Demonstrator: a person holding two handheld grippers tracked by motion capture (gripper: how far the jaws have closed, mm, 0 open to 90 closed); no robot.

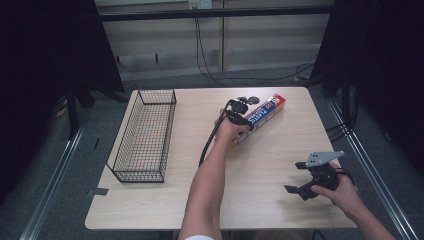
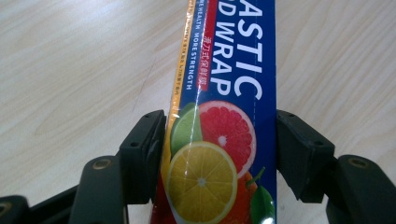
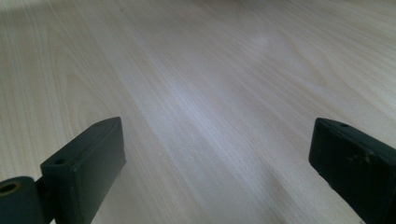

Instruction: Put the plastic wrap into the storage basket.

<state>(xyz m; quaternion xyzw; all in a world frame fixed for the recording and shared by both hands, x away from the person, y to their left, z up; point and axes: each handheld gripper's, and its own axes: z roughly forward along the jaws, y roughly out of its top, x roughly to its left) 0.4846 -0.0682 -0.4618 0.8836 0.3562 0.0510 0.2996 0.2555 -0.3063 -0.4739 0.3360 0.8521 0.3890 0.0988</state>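
Note:
A long plastic wrap box, blue and red with citrus pictures, lies slantwise on the far middle of the wooden table. My left gripper reaches down onto its near end. In the left gripper view both black pads press on the sides of the box, which still rests on the table. My right gripper is held above the table's front right, with its jaws wide apart. In the right gripper view nothing but bare wood lies between the right gripper's jaws.
A black wire basket stands along the left side of the table with nothing in it. Cables trail over the floor beyond the far edge. Dark curtains hang on both sides.

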